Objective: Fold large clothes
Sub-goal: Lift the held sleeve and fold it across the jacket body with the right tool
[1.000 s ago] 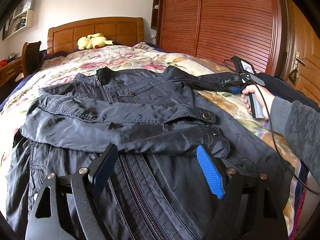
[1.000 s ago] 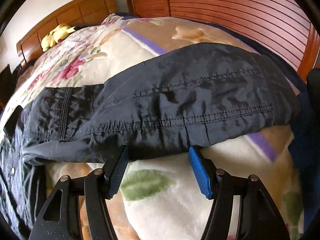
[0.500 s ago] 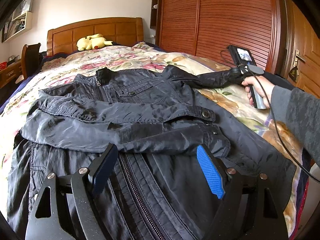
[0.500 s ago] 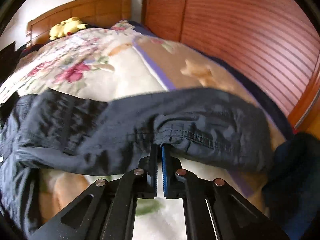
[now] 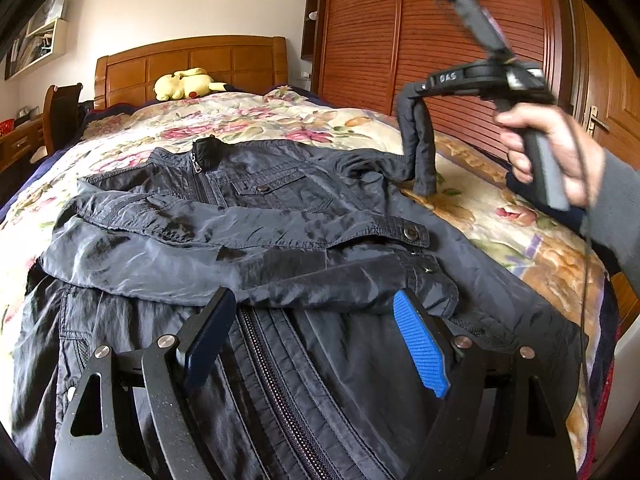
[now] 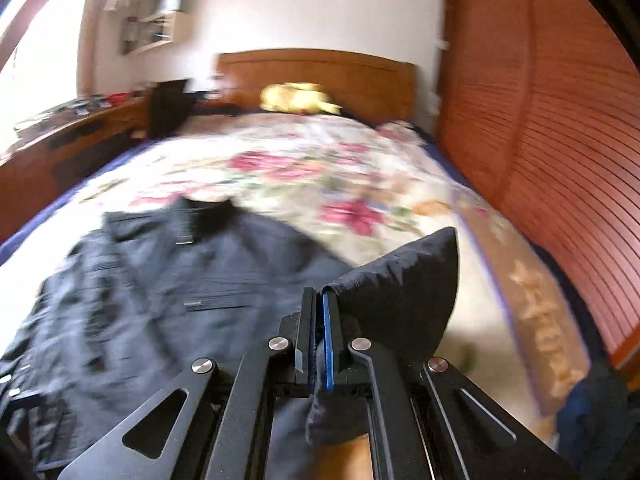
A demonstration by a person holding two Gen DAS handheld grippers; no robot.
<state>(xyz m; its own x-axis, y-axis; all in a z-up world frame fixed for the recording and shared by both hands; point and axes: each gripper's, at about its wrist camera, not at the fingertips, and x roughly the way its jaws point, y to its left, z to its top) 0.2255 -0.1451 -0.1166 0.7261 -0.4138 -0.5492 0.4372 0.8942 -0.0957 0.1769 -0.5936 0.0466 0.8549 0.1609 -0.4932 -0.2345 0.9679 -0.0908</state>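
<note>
The left claw [image 5: 316, 344] hovered released, jaws wide apart, over the dark grey nylon zip jacket [image 5: 248, 236] spread on the floral-quilted bed [image 5: 500, 216]. Beyond the jacket's right shoulder, a hand [image 5: 544, 144] raised the right claw [image 6: 319, 344], clenched on the sleeve cuff [image 6: 404, 288], white lettering too blurred to read.

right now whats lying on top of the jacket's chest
One sleeve lies folded across the jacket, covering the zipper at that band. The other sleeve hangs lifted in the right gripper. What's beneath the folded sleeve is hidden.
</note>
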